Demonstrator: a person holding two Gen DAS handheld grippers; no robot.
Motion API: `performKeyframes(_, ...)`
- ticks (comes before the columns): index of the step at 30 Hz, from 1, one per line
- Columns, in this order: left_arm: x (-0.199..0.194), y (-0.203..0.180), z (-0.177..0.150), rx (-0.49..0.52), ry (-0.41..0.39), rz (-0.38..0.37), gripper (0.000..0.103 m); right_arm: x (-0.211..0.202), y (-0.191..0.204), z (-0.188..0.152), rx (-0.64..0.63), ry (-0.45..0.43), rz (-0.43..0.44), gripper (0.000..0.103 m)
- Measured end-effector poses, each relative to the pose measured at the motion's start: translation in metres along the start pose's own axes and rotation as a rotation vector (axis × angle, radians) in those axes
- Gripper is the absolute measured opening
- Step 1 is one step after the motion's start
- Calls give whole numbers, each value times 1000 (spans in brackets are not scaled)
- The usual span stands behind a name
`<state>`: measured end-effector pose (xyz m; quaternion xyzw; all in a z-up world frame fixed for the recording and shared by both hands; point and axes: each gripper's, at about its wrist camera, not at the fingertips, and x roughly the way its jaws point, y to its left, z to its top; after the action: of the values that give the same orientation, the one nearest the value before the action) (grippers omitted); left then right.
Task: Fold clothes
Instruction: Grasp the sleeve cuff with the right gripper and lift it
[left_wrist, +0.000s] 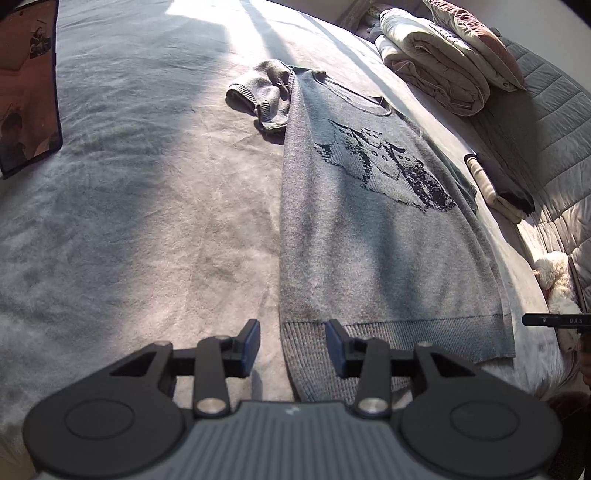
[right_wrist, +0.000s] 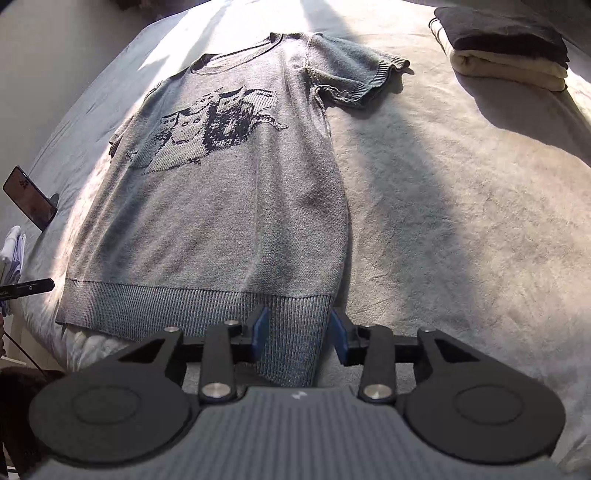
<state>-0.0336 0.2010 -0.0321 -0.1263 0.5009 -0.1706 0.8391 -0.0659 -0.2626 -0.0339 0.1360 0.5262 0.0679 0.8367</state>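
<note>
Sweater (right_wrist: 221, 206), grey knit with a dark woven picture on the chest, lies face up and flat on the bed (right_wrist: 443, 221), its ribbed hem nearest both grippers. The left gripper (left_wrist: 291, 343) hangs over the hem's left corner and the right gripper (right_wrist: 301, 334) over the right corner, jaws parted on both, nothing pinched. One sleeve is bunched, the other spread. Spreading it flat likely prepares a fold from the hem.
</note>
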Motion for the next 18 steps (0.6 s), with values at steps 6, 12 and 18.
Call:
performKeyframes(6,16,6,40,-115,-85,34,42,10,22,31,-34,-37,7,41)
performKeyframes(12,45,11,69,-208,-256,57,40,28,69,73,-107,-106,60,41)
performKeyframes(18,69,24,78,-230,-341,58,34,63,133,115,-214,-130,129,41)
